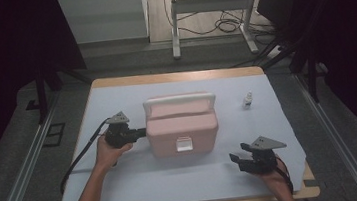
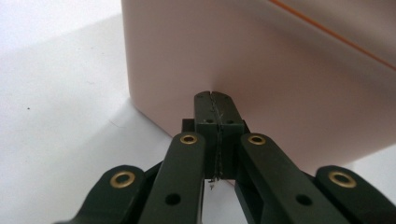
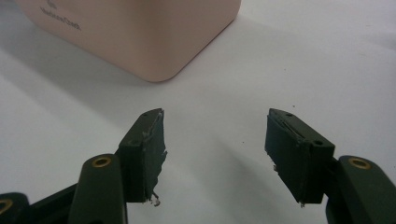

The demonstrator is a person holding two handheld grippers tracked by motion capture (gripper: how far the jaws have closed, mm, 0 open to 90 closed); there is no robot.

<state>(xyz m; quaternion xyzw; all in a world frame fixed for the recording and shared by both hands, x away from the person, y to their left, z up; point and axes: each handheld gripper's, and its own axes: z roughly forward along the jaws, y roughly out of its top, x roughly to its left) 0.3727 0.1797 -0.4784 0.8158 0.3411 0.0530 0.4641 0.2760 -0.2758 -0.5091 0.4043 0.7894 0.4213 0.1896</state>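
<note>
Beyond my claws: wooden table [image 1: 174, 77] w/ white sheet [image 1: 124, 181]. Grey floor [image 1: 14, 138] around it, metal rails [image 1: 20, 170] on both sides. Far ahead a white desk frame [image 1: 207, 7], cables [image 1: 226, 25] on floor. Room edges dark, light dim.

Smooth matt pink plastic box [image 1: 182, 130], matt white table cover [image 1: 175, 181], wooden table edge [image 1: 174, 77]

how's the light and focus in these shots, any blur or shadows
High view: dim and soft, room edges near black, a faint shadow in front of the pink box. Left gripper view: shut left gripper sharp, box wall behind soft. Right gripper view: bright white cloth, open right gripper sharp, box shadow at left.
</note>
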